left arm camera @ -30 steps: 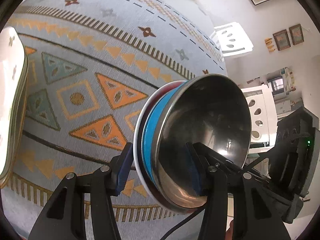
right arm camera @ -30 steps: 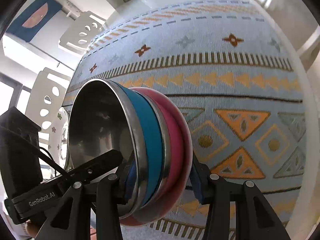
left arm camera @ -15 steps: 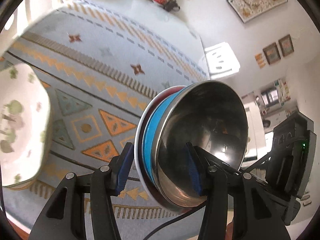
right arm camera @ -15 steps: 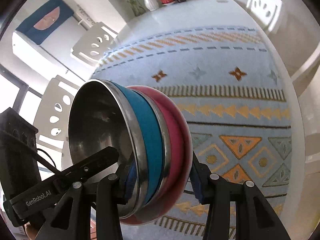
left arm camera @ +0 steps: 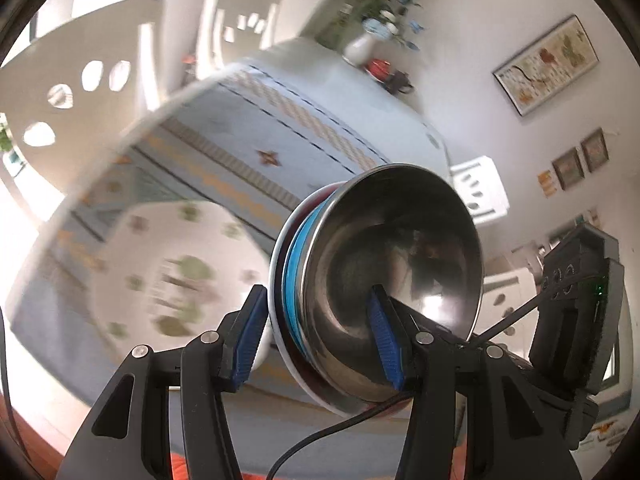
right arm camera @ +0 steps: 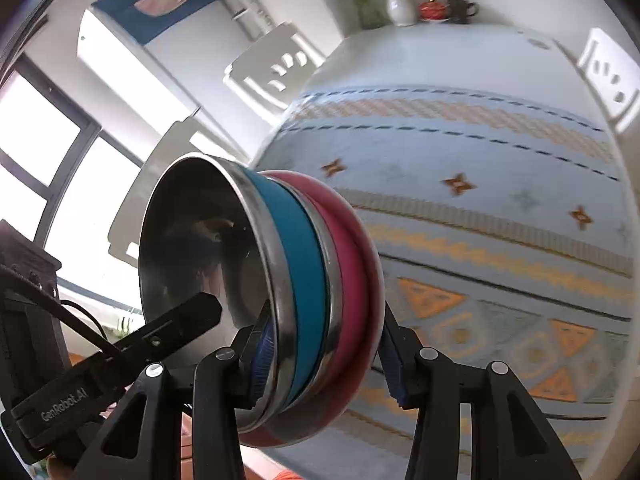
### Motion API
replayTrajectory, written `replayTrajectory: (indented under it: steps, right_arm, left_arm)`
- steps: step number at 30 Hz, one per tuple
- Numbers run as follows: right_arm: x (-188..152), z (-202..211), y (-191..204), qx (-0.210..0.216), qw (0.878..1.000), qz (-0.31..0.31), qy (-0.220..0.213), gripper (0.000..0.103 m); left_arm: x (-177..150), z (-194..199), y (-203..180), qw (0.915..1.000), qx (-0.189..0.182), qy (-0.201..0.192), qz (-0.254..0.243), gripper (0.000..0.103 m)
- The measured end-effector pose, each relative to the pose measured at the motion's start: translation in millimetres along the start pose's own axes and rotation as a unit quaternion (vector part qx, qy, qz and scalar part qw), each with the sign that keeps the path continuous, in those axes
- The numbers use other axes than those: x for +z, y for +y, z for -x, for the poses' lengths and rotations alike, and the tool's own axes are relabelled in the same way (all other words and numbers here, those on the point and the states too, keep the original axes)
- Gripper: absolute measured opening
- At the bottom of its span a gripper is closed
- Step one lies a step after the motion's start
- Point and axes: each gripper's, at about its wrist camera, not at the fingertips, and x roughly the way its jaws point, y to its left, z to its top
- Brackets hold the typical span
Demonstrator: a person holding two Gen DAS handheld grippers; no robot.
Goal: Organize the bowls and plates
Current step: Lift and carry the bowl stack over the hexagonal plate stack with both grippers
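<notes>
A nested stack of bowls (left arm camera: 384, 264) hangs tilted on its side above the table: a steel bowl innermost, then a blue one (right arm camera: 308, 280), then a red one (right arm camera: 352, 264) with a white rim. My left gripper (left arm camera: 316, 340) is shut on the stack's near edge, one pad inside the steel bowl and one on the outer side. My right gripper (right arm camera: 326, 354) is shut on the opposite edge in the same way. A finger of the left gripper (right arm camera: 188, 316) shows inside the steel bowl in the right wrist view. A white flowered plate (left arm camera: 172, 272) lies blurred on the table, below and left of the stack.
The table carries a pale blue patterned cloth (right arm camera: 480, 208). White chairs (left arm camera: 80, 80) stand around it. At its far end are a white vase (right arm camera: 396, 6), a red pot and a dark teapot (right arm camera: 460, 8). The right gripper's black housing (left arm camera: 576, 320) sits right of the stack.
Both grippers have risen with the stack and tipped upward, so more of the room and far table end shows. The flowered plate has slid from the left edge toward the middle of the left view.
</notes>
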Motion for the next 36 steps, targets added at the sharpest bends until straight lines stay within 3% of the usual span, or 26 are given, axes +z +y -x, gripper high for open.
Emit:
replayTrajectory:
  steps: [7,16,23,29,33,36]
  right_arm:
    - [-5,-66,50,0.007,0.999,-0.008,0.043,0.046]
    - [-12,-108,59,-0.02,0.996,-0.053,0.065,0.046]
    - [-15,-123,53,-0.039,0.992,-0.088,0.08,0.047]
    - [-14,-128,52,-0.04,0.99,-0.105,0.089,0.047]
    - [-12,-125,46,-0.023,0.988,-0.126,0.091,0.047]
    - [-12,-116,43,-0.014,0.986,-0.14,0.085,0.047]
  left_arm:
    - [21,1,60,0.9994,0.022,0.026,-0.01,0.047]
    - [25,-25,102,0.9957,0.012,0.087,-0.031,0.047]
    - [26,-43,122,0.9915,-0.011,0.127,-0.026,0.047]
    - [27,-41,125,0.9894,-0.028,0.138,-0.036,0.047]
    - [30,-34,132,0.9892,-0.049,0.134,-0.031,0.047]
    - [33,-26,135,0.9909,-0.041,0.122,-0.039,0.049]
